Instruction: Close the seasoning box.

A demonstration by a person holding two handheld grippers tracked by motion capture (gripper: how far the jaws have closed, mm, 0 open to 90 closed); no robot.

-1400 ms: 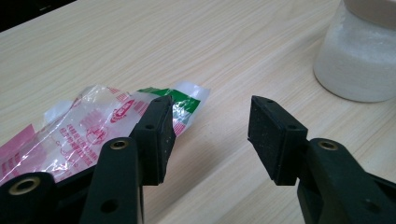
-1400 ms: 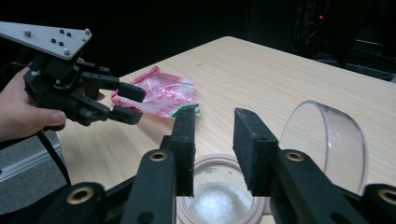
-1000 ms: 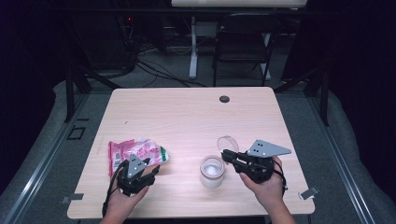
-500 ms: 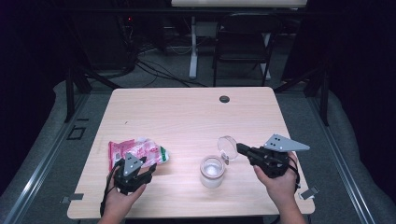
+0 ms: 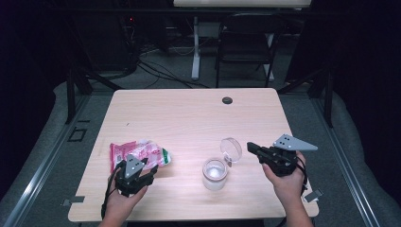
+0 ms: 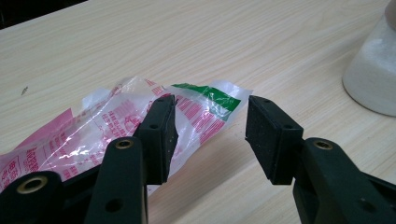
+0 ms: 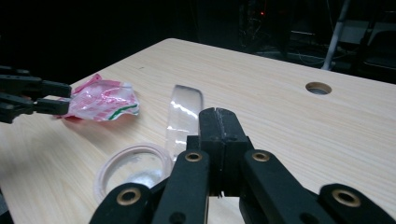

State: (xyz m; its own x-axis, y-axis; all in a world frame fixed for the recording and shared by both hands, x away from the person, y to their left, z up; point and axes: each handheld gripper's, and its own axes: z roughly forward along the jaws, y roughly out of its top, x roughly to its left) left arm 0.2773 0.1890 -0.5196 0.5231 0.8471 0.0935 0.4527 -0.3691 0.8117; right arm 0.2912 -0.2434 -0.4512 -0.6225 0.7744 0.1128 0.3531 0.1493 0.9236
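On the desk [image 5: 189, 118] the left tongs [image 6: 210, 128] stand apart over the near end of the packet [image 5: 139, 153], the open jar [image 5: 215, 174] sits at mid-desk with its lid [image 5: 231, 150] tipped up behind it — and the right tongs [image 5: 253, 148] — pressed together, empty — point at that lid.

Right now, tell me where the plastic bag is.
In the high view, the plastic bag lies front-left on the table, just ahead of the left gripper.
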